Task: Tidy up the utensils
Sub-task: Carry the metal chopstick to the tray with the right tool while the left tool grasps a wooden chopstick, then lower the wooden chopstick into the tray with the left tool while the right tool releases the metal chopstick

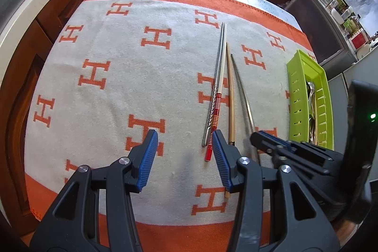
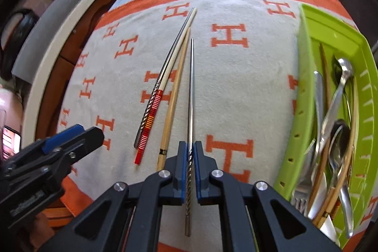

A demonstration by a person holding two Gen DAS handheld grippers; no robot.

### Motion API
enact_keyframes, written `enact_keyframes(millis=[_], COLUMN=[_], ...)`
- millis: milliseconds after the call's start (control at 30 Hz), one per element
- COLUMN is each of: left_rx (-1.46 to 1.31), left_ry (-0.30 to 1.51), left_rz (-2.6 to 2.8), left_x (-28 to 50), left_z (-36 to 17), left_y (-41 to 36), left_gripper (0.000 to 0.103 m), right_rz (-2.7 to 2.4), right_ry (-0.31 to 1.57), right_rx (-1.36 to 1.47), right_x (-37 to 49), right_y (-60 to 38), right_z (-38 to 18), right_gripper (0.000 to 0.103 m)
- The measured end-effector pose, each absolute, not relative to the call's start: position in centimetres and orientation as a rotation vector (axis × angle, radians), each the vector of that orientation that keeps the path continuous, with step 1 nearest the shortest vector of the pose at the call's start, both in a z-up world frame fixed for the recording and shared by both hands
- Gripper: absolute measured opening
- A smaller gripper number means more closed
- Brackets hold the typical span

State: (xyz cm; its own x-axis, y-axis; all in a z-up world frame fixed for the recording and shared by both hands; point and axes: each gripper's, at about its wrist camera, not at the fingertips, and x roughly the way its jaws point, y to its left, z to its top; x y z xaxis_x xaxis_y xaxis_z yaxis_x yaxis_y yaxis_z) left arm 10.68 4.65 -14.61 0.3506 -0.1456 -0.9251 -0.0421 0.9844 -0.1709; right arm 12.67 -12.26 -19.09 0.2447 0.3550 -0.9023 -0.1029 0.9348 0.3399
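Right gripper is clamping a thin steel chopstick with a twisted grip, long axis pointing 12 o'clock, tip away. Left gripper is hanging wide, holding nothing, over the fuzzy H-patterned cloth. Three more chopsticks are lying there: steel, red-banded, bamboo. Slotted green plastic tray of spoons at 3 o'clock.

The left half of the blanket-covered tabletop lay bare and open. Right of centre, three chopsticks lay close together, leaving no gap between them for fingers. The green basket walled off the right edge, its inside crowded with spoons and other cutlery.
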Motion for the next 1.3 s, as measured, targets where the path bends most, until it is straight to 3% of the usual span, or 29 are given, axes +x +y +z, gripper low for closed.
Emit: enact_keyframes(millis=[433, 667, 800, 900, 1033, 1300], left_rx=[-0.083, 0.034, 0.053, 0.085, 0.101, 0.107], left_ry=[1.09, 1.137, 1.178, 1.162, 1.146, 1.134], left_rz=[-0.253, -0.194, -0.185, -0.169, -0.167, -0.183], left_x=[9.1, 10.0, 10.4, 10.3, 10.3, 10.0], left_z=[-14.6, -17.5, -19.1, -19.3, -19.4, -19.2], left_y=[-1.1, -3.7, -4.2, -4.6, -5.0, -5.6], left_gripper=[0.044, 0.043, 0.028, 0.025, 0.005, 0.004], right_rz=[0.271, 0.257, 0.223, 0.211, 0.209, 0.192], right_ry=[1.082, 1.05, 1.084, 1.126, 1.151, 1.143], right_rx=[0.532, 0.5, 0.442, 0.425, 0.431, 0.452], right_x=[8.2, 6.6, 5.7, 5.2, 4.8, 4.7], right_y=[-22.4, -24.2, -24.5, -24.6, -24.6, -24.9], right_z=[-13.3, -13.3, -15.0, -16.7, -17.5, -17.2], right_gripper=[0.005, 0.004, 0.0, 0.0, 0.0, 0.0])
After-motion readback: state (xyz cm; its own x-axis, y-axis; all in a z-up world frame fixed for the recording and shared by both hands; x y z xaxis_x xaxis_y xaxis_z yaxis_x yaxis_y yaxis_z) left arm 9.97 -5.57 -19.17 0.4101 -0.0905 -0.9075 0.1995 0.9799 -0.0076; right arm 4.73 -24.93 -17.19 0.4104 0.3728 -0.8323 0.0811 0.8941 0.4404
